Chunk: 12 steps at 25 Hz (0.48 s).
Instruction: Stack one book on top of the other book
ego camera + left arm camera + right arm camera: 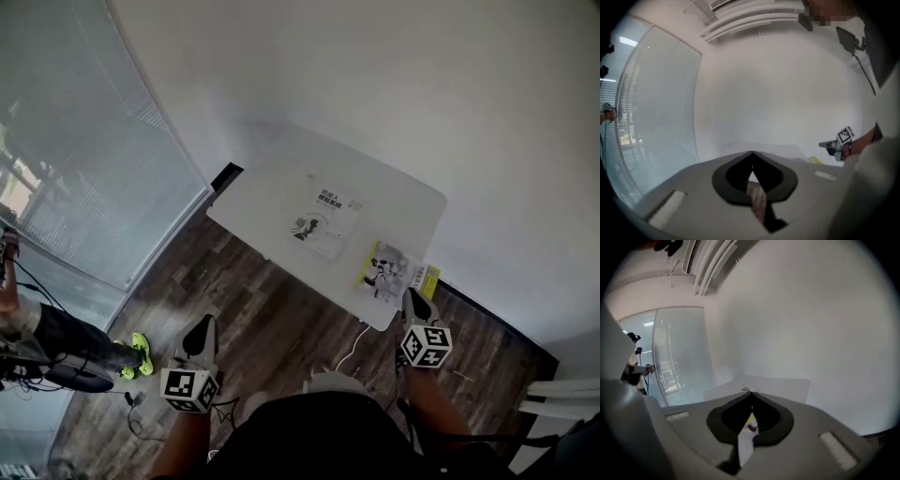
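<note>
A dark wood floor runs under a small white table (272,202) set against a white wall. Low in the frame, the left gripper (201,330) and the right gripper (413,302) are both pinched closed on nothing. Just beyond the right one, a yellow-edged book (392,272) lies at the table's near edge. A white book (325,220) sits farther in, at centre. Both look like thin, light, bendy paperbacks with slick covers, so I'd pinch one deep along an edge.

The left hand-held gripper (751,153) has its jaws together, tips touching, with nothing between them. Beyond it is a white counter (780,150) bearing a yellow-edged book (815,161). The right hand-held gripper (825,145) hovers at the right, and a glass wall (656,108) stands at the left.
</note>
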Each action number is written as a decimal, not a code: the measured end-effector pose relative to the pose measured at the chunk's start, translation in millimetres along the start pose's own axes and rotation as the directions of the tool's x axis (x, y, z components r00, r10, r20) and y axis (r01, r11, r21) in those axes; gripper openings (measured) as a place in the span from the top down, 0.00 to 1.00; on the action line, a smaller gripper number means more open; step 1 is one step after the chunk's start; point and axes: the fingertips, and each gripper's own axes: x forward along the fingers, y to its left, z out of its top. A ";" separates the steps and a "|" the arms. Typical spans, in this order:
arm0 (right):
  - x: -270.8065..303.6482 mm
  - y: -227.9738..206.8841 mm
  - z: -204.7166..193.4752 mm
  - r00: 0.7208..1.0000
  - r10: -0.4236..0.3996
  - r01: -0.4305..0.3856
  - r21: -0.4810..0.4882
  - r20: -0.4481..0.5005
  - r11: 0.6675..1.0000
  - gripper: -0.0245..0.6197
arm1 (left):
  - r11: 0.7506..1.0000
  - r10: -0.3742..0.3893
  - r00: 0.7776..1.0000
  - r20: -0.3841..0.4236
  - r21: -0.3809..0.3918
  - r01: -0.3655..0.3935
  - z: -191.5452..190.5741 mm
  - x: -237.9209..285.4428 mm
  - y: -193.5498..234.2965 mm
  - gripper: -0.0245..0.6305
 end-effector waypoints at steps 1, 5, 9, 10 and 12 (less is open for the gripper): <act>8.7 -0.9 0.7 1.000 0.007 -0.007 0.001 -0.001 1.000 0.96 | 1.000 0.003 1.000 -0.006 -0.001 -0.003 -2.3 5.6 0.4 0.96; 29.1 0.5 -0.8 1.000 0.020 -0.019 0.034 -0.016 0.999 0.96 | 1.000 0.011 0.999 -0.054 0.001 -0.011 -11.2 15.0 3.4 0.96; 33.8 0.5 -5.2 0.999 0.015 -0.014 0.031 -0.038 0.999 0.96 | 1.000 0.016 0.998 -0.067 -0.021 -0.017 -14.0 22.6 13.6 0.96; 35.8 -1.1 -6.8 0.999 0.006 -0.005 0.035 -0.043 0.999 0.96 | 1.000 0.008 0.997 -0.075 -0.027 -0.010 -16.8 28.8 16.4 0.96; 38.6 -5.3 -8.3 0.999 -0.015 0.017 0.042 -0.048 0.999 0.96 | 0.999 -0.019 0.996 -0.092 -0.036 0.016 -23.2 44.2 19.1 0.96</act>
